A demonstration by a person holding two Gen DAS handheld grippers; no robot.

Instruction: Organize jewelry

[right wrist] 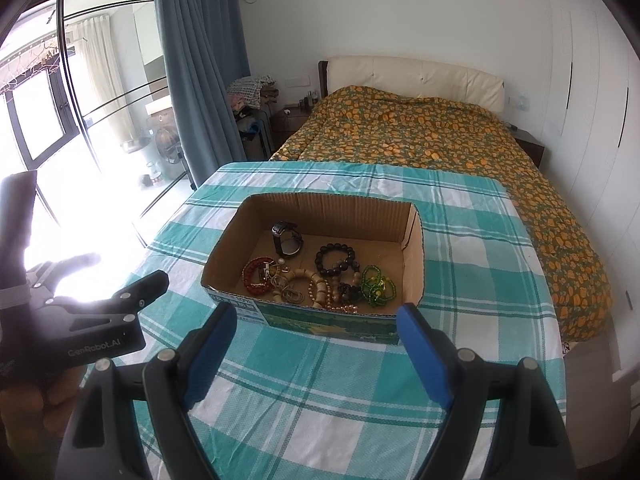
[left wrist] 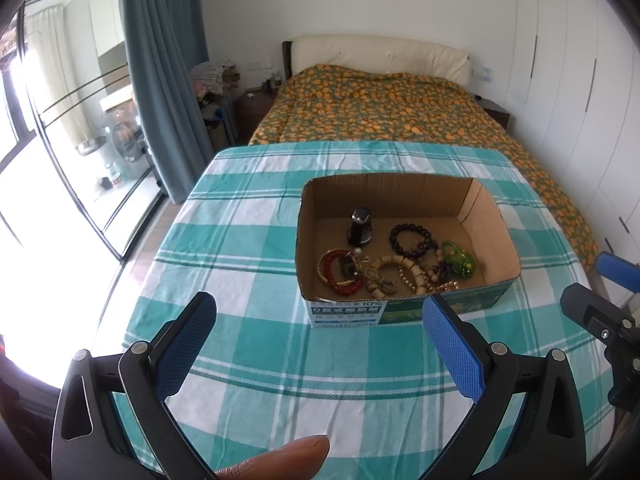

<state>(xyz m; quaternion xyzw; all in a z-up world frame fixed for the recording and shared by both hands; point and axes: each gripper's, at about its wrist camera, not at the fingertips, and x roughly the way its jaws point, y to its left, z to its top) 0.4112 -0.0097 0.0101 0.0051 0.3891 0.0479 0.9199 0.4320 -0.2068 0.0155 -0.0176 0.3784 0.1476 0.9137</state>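
Table: a teal-and-white checked cloth (left wrist: 280, 360) covers the whole surface in front of you, smooth apart from faint creases.
Box: the open cardboard box (left wrist: 404, 308) sits on the cloth toward the far right of the table, printed side facing you.
Jewelry: everything is inside the box: a black watch (right wrist: 286, 238) standing near the back left, a red bracelet (right wrist: 256, 278) at the front left, a dark bead bracelet (right wrist: 336, 260) in the middle, pale wooden beads (right wrist: 318, 286) at the front, green beads (right wrist: 378, 286) on the right.
Left tongs: your left gripper (left wrist: 320, 332) hangs above the cloth on the near side of the box, blue pads spread wide with nothing between them; your fingertip (left wrist: 280, 460) shows at the bottom edge.
Right tongs: your right gripper (right wrist: 316, 334) is likewise spread wide and empty, just short of the box front.
Room: a bed (left wrist: 400, 100) with an orange-patterned cover lies beyond the table, a cream headboard against the wall.
Left side: a blue curtain (right wrist: 200, 60) hangs beside bright glass doors (left wrist: 60, 120).
Right side: white wardrobe doors (left wrist: 580, 60) line the wall.
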